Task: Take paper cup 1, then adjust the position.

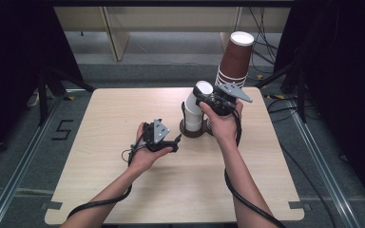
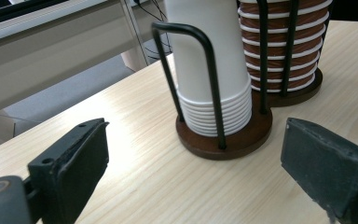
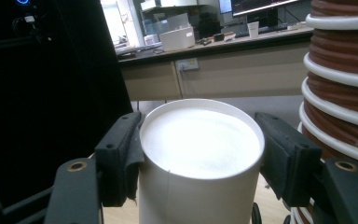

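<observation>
A stack of upturned white paper cups (image 1: 194,113) stands in a dark round wire holder (image 1: 190,132) at the table's back middle. A taller stack of brown cups (image 1: 235,59) stands beside it. My right gripper (image 1: 203,98) is at the top of the white stack. In the right gripper view its jaws press both sides of the top white cup (image 3: 196,196), so the right gripper (image 3: 201,140) is shut on it. The brown stack (image 3: 340,60) rises just to the right. My left gripper (image 1: 173,142) rests low on the table, open and holding nothing, facing the holder (image 2: 233,142) and the white stack (image 2: 209,60).
The light wooden table (image 1: 123,190) has bare room to the left and front. Black wire loops (image 2: 213,84) of the holder fence both stacks. The brown cups (image 2: 279,46) stand behind the white ones. Cables trail off the table's front; dark curtains flank both sides.
</observation>
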`<act>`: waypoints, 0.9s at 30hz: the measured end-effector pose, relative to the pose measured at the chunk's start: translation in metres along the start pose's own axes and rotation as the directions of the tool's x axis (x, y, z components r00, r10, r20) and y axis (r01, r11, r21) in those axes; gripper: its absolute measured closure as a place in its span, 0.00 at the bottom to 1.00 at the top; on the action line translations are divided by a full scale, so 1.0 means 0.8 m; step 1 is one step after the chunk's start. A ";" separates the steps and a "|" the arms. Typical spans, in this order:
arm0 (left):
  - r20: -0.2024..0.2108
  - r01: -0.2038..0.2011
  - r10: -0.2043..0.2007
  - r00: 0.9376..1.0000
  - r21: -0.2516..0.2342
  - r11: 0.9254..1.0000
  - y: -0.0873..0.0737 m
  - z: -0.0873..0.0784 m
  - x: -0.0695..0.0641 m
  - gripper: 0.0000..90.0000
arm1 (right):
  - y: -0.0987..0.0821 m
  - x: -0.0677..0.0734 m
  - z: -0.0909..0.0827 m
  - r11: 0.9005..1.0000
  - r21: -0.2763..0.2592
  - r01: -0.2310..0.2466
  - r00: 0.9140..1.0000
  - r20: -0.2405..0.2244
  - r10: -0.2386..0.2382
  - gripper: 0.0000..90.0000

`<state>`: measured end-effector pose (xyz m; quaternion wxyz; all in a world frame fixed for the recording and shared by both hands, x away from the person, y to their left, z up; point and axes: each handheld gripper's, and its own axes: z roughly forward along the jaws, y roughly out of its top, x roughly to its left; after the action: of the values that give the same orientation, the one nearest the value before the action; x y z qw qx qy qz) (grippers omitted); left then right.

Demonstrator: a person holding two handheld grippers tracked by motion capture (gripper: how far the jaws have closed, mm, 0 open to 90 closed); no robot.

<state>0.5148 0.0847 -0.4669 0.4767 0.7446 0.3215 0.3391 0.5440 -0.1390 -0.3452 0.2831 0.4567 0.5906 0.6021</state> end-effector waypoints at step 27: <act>0.110 -0.038 0.061 0.992 -0.198 0.979 0.010 -0.055 -0.012 0.03 | -0.026 -0.003 -0.037 0.983 0.040 -0.177 0.981 -0.069 0.180 0.40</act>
<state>0.4748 0.0959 -0.4479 0.5567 0.7202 0.2400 0.3373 0.5145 -0.1513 -0.3620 0.1985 0.4905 0.5672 0.6311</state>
